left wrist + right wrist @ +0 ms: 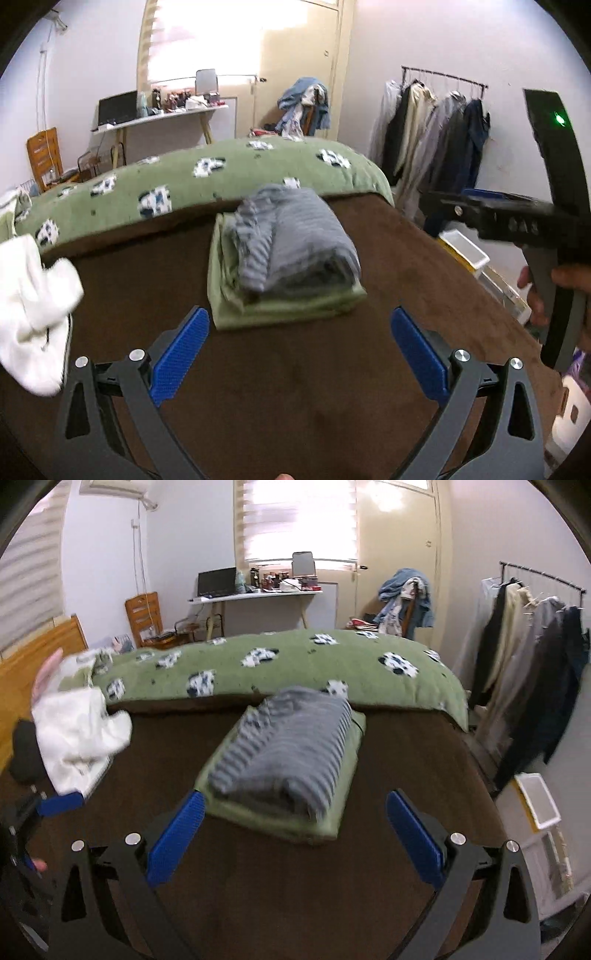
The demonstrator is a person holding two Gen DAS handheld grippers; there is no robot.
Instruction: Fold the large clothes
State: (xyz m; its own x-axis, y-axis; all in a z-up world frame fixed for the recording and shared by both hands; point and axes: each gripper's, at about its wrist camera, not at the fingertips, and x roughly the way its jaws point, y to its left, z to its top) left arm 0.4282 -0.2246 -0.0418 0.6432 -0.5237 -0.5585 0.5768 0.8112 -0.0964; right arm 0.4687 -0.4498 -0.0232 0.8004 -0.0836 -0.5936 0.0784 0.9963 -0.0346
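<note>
Left wrist view: my left tool (300, 354) gapes empty, short of the folded grey striped garment (295, 240) stacked on the green one (280, 306) mid-bed (295, 406). Nudging could topple them.

Right wrist view: my right tool (295, 836) also stands apart, empty. The white garment (79, 738) at the bed's left edge could slide off.

bare brown bedspread (277, 886), folded stack (291, 753) ahead
</note>
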